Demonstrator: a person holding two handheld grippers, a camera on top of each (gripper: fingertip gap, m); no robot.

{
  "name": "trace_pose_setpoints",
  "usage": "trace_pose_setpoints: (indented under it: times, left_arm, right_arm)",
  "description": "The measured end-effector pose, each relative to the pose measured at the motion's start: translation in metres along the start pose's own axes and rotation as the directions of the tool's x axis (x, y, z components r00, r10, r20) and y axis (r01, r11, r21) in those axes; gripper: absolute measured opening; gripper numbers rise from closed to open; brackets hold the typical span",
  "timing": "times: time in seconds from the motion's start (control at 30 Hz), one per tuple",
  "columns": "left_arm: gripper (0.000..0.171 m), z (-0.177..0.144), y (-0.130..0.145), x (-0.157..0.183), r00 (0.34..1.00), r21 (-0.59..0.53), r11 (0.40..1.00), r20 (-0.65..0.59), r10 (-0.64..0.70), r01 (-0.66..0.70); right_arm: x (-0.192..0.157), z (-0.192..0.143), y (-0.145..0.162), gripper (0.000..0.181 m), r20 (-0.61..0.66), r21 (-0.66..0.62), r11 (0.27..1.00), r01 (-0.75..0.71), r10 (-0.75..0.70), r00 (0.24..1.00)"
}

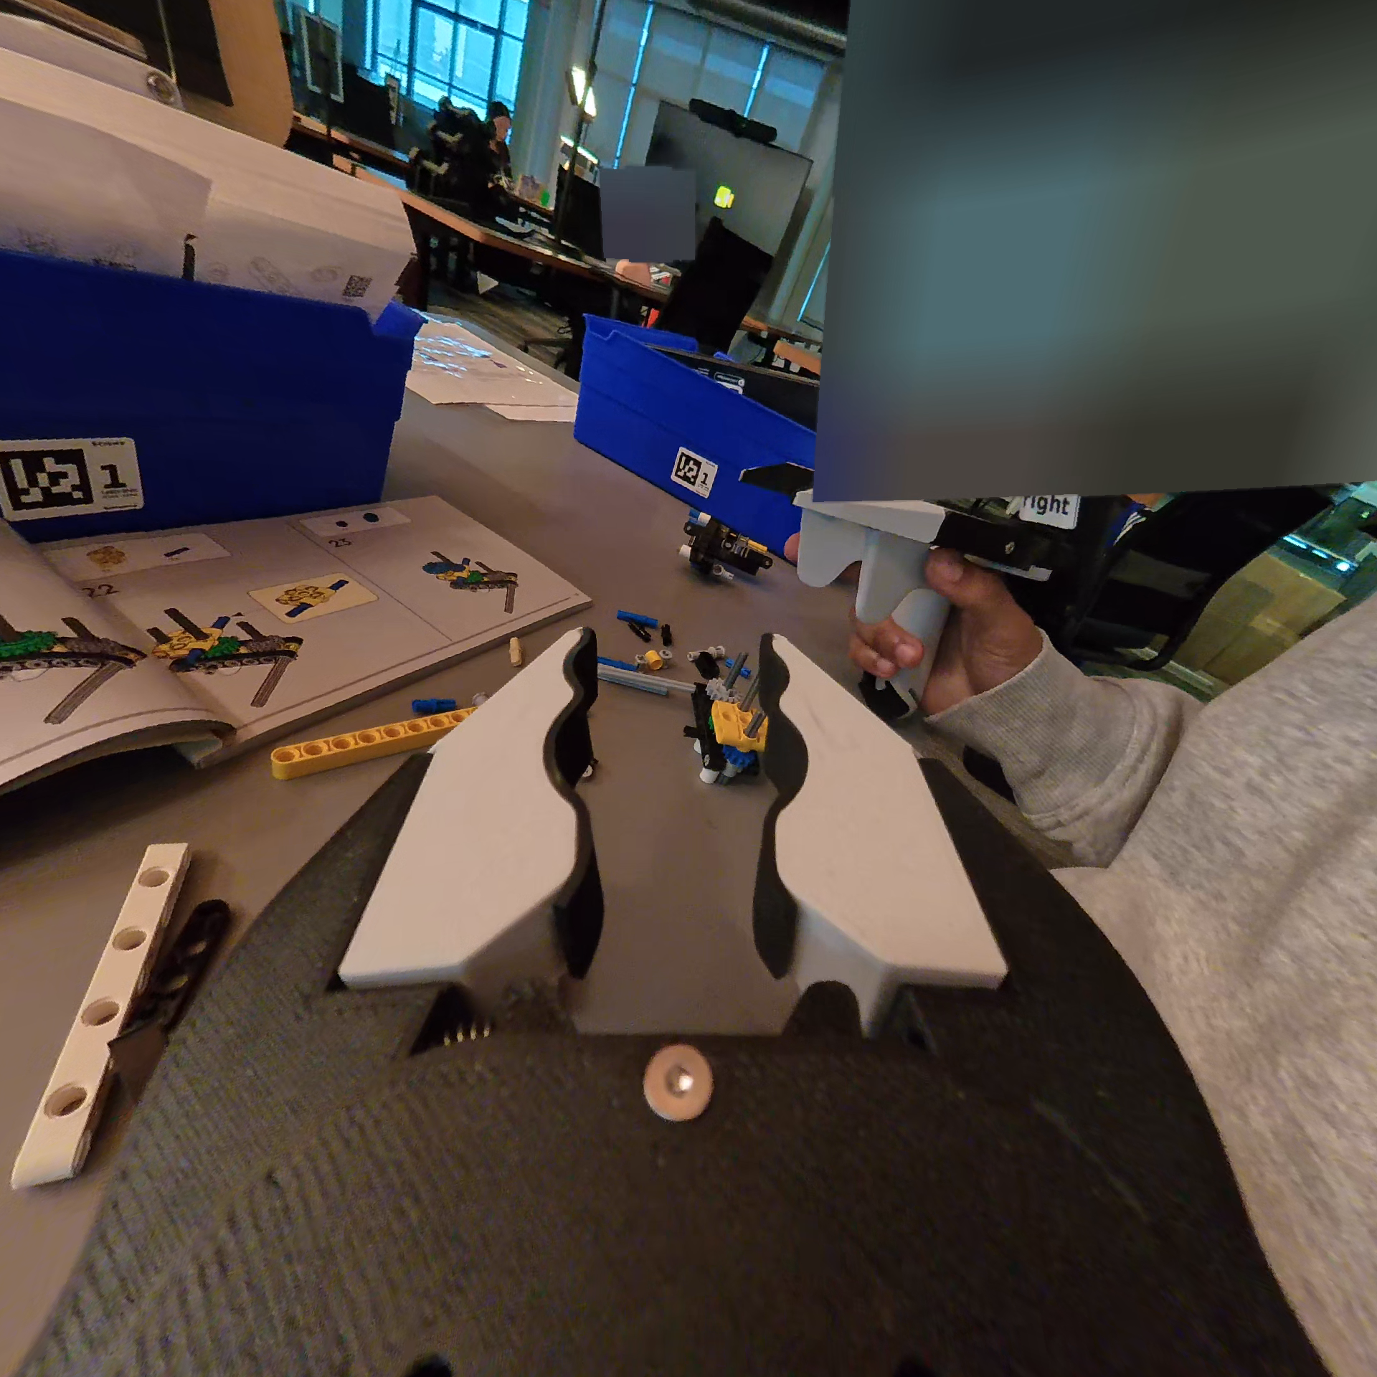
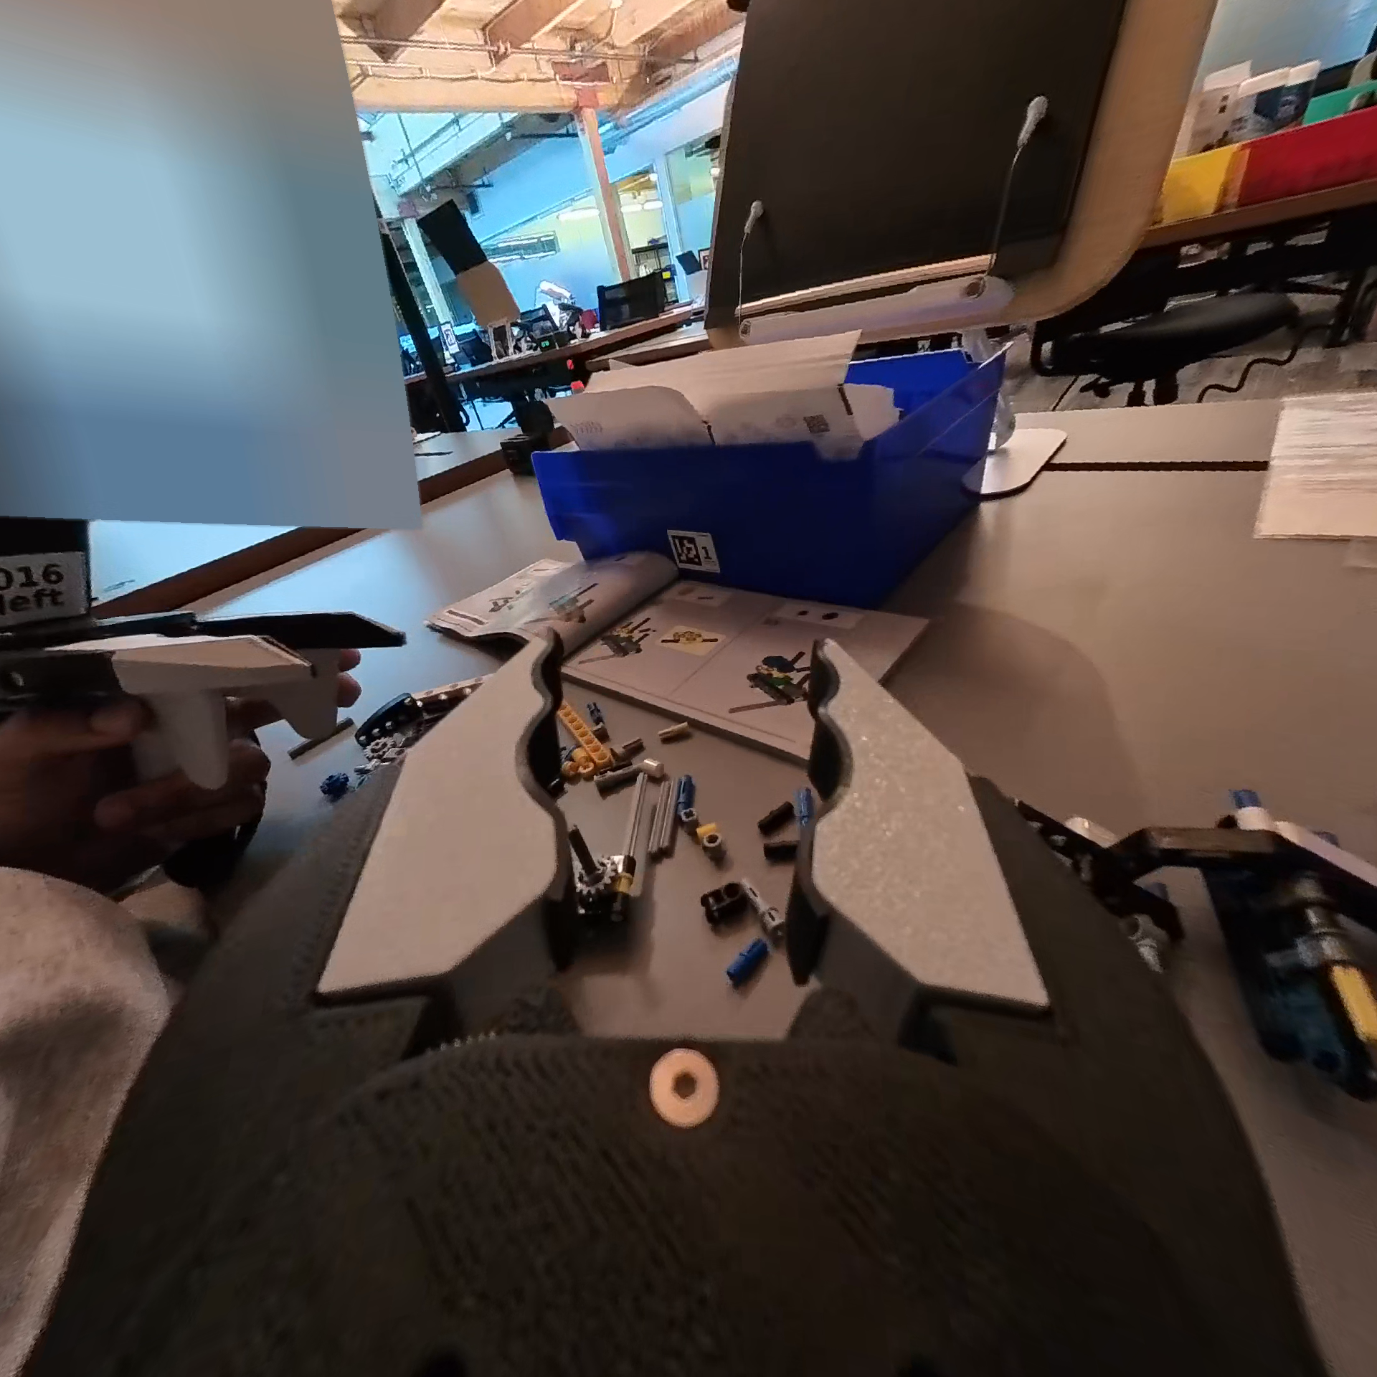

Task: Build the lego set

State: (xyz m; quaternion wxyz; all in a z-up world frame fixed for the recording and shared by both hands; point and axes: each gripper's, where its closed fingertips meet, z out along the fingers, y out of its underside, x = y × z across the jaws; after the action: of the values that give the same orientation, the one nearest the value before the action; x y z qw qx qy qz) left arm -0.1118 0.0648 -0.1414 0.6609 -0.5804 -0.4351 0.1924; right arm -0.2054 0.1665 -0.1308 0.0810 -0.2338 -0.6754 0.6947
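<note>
My left gripper (image 1: 679,656) is open and empty, low over the grey table. A small yellow, black and blue lego assembly (image 1: 730,734) stands on the table between its fingers, close to the right finger. My right gripper (image 2: 685,670) is open and empty too. Between its fingers lie a small black gear piece on an axle (image 2: 600,879), two grey axles (image 2: 648,820) and several loose pins (image 2: 747,969). A yellow beam (image 1: 372,741) lies by the open instruction booklet (image 1: 261,618); the beam (image 2: 585,734) and booklet (image 2: 715,670) also show in the right wrist view.
Two blue bins (image 1: 201,395) (image 1: 670,417) stand at the back. A white beam (image 1: 104,1013) and a black link (image 1: 186,954) lie near left. A larger black and blue assembly (image 2: 1304,969) sits at right. A hand holds the other gripper (image 1: 887,581) (image 2: 246,670). The black link (image 1: 186,954) sits 12 cm or so from the ends of my left fingers.
</note>
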Motion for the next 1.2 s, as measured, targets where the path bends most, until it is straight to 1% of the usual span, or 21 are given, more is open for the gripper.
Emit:
trace_pose_setpoints:
  times: [0.2,0.4,0.53,0.63,0.7,0.8,0.87,0.93,1.0,1.07,1.13,1.2]
  left_arm:
    - [0.04,0.001,0.001,0.001,1.0,-0.009,1.0,-0.006,-0.009,0.009]
    - [0.041,0.001,0.001,0.0,1.0,-0.008,1.0,-0.005,-0.013,0.013]
    - [0.041,0.001,0.001,0.0,1.0,-0.009,1.0,-0.003,-0.013,0.013]
    - [0.042,0.003,0.003,0.001,1.0,-0.02,1.0,-0.004,-0.005,0.005]
    - [0.048,0.006,0.008,0.004,1.0,-0.056,0.998,-0.007,0.0,0.0]
    - [0.059,0.018,0.025,0.016,1.0,-0.155,0.988,-0.016,0.019,-0.021]
    - [0.06,0.028,0.042,0.025,0.998,-0.245,0.968,-0.006,0.063,-0.062]
    - [0.06,0.038,0.056,0.031,0.992,-0.314,0.942,0.007,0.123,-0.115]
    - [0.058,0.046,0.064,0.035,0.987,-0.348,0.927,0.017,0.159,-0.143]
    - [0.058,0.052,0.068,0.035,0.986,-0.372,0.918,0.031,0.163,-0.14]
    - [0.06,0.057,0.073,0.033,0.99,-0.4,0.91,0.044,0.133,-0.105]
    - [0.063,0.062,0.08,0.031,0.993,-0.447,0.892,0.058,0.104,-0.067]
  right_arm:
    - [0.003,-0.002,-0.002,0.064,0.003,0.011,1.0,-0.023,0.023,1.0]
    - [0.015,-0.008,-0.004,0.06,-0.035,0.021,0.999,-0.05,0.051,0.998]
    - [0.014,-0.007,-0.002,0.06,-0.031,0.004,0.999,-0.047,0.048,0.998]
    - [0.011,-0.008,0.003,0.059,-0.011,-0.05,0.999,0.002,-0.003,1.0]
    - [0.006,-0.012,0.007,0.058,0.034,-0.1,0.994,0.053,-0.05,0.998]
    - [-0.008,-0.02,0.025,0.054,0.139,-0.204,0.972,0.116,-0.089,0.986]
    - [-0.021,-0.026,0.04,0.053,0.225,-0.276,0.949,0.149,-0.087,0.971]
    - [-0.028,-0.03,0.053,0.055,0.269,-0.332,0.922,0.197,-0.108,0.957]
    - [-0.033,-0.03,0.055,0.057,0.288,-0.328,0.913,0.244,-0.149,0.946]
    - [-0.035,-0.029,0.055,0.057,0.297,-0.315,0.91,0.27,-0.176,0.939]
    - [-0.035,-0.028,0.055,0.05,0.308,-0.323,0.91,0.26,-0.158,0.938]
    - [-0.041,-0.026,0.059,0.051,0.338,-0.349,0.907,0.237,-0.114,0.934]
